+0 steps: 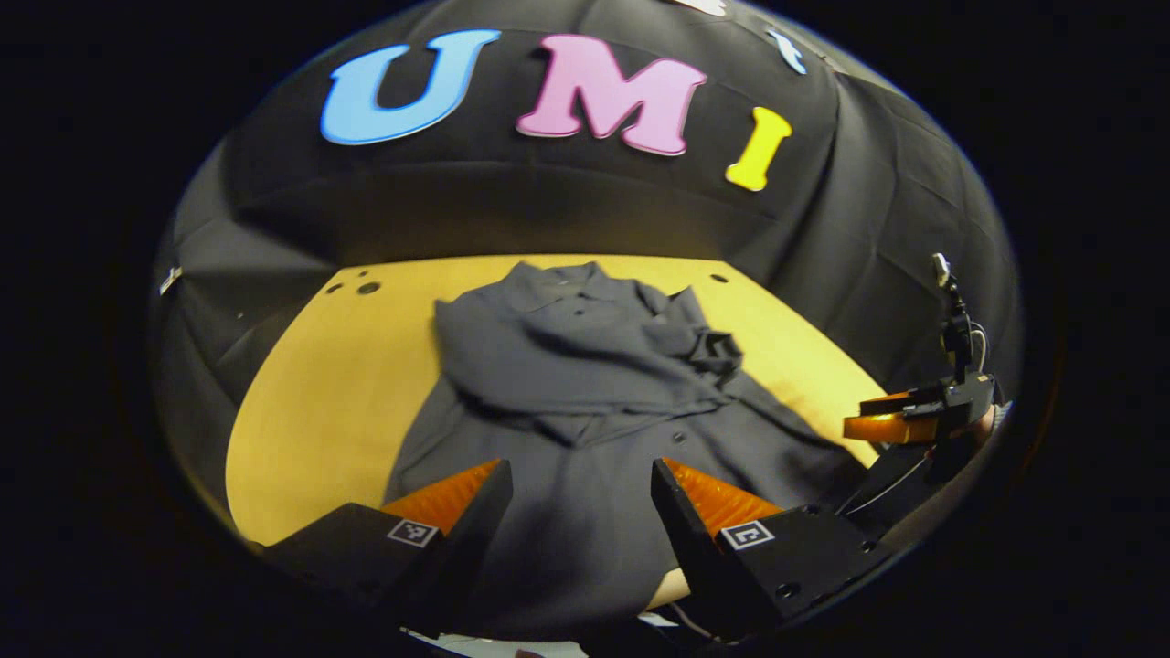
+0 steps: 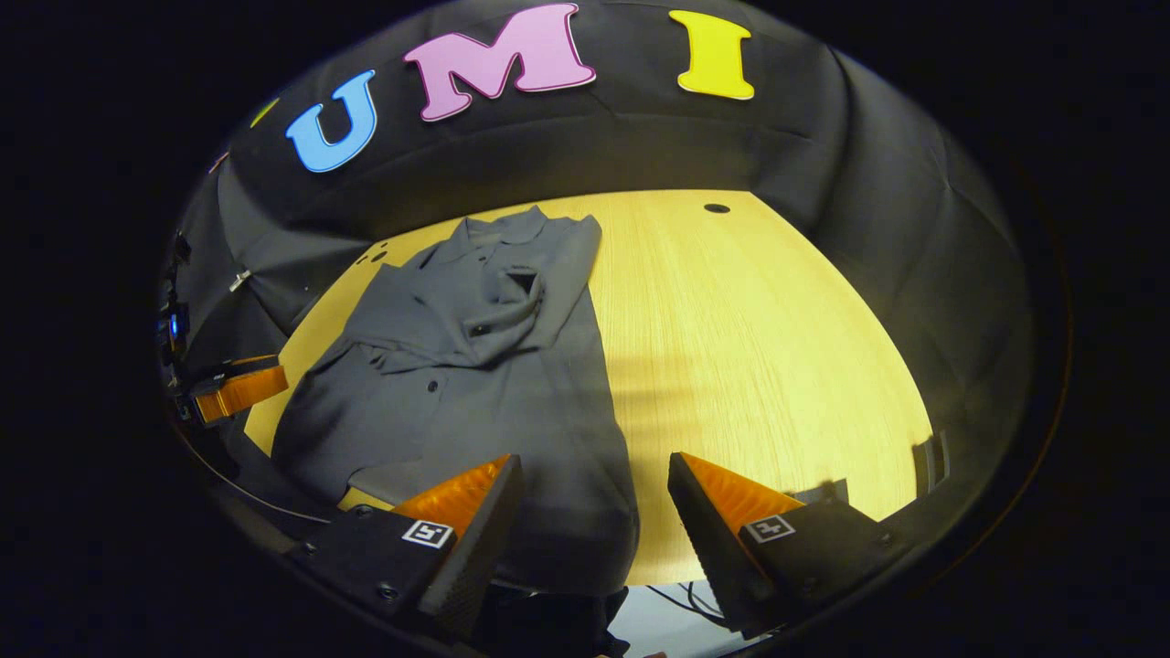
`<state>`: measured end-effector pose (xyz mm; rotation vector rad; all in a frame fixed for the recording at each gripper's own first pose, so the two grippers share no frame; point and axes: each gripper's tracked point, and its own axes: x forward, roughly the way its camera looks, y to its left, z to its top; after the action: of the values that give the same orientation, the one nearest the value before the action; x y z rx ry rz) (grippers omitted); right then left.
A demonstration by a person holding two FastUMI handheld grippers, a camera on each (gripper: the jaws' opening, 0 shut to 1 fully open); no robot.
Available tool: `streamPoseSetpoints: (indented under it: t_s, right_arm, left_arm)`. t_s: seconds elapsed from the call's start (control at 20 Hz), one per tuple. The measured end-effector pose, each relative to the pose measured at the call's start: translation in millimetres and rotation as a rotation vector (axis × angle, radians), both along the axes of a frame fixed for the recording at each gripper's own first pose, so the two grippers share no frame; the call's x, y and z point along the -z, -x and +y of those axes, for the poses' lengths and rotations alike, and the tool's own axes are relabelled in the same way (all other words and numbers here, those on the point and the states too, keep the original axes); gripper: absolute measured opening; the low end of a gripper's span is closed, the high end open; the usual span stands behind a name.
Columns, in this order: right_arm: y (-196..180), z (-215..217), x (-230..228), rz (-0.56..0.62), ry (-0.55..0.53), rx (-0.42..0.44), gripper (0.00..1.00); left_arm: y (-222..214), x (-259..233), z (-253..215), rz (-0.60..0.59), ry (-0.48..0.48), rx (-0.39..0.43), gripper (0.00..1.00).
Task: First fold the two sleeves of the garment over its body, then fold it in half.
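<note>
A dark grey button-up garment [image 1: 585, 402] lies flat on the wooden table [image 1: 320, 393], collar toward the far wall. Both sleeves [image 1: 640, 338] are folded across its chest and lie crumpled there. My left gripper [image 1: 578, 489] hangs open above the garment's lower hem, nothing between its fingers. In the right gripper view the garment [image 2: 475, 366] sits left of centre, and my right gripper [image 2: 594, 484] stands open over the hem's right corner and the table's near edge. The right gripper [image 1: 900, 420] also appears at the far right of the left gripper view, and the left gripper [image 2: 233, 388] at the right gripper view's left edge.
Bare table [image 2: 759, 347] stretches to the right of the garment, with a dark hole [image 2: 717, 208] near its far edge. Small holes [image 1: 366, 287] mark the far left corner. Cables [image 2: 695, 599] hang below the table's near edge.
</note>
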<state>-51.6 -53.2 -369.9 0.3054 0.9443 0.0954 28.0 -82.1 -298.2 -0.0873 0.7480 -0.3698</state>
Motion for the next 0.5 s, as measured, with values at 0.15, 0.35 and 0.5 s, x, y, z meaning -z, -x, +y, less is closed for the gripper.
streamPoseSetpoints:
  t_s: [0.15, 0.35, 0.5]
  right_arm:
    - [12.4, 3.2, 11.3, 0.036, 0.014, 0.014, 0.99]
    - [21.7, 6.7, 21.4, 0.073, 0.017, 0.028, 0.99]
    - [25.8, 10.5, 28.0, 0.090, 0.023, 0.028, 0.99]
  left_arm:
    - [18.7, 20.9, 43.8, 0.049, -0.057, -0.057, 0.96]
    - [43.0, 49.0, 84.0, 0.113, -0.118, -0.113, 0.96]
    - [52.4, 68.8, 99.8, 0.164, -0.136, -0.156, 0.96]
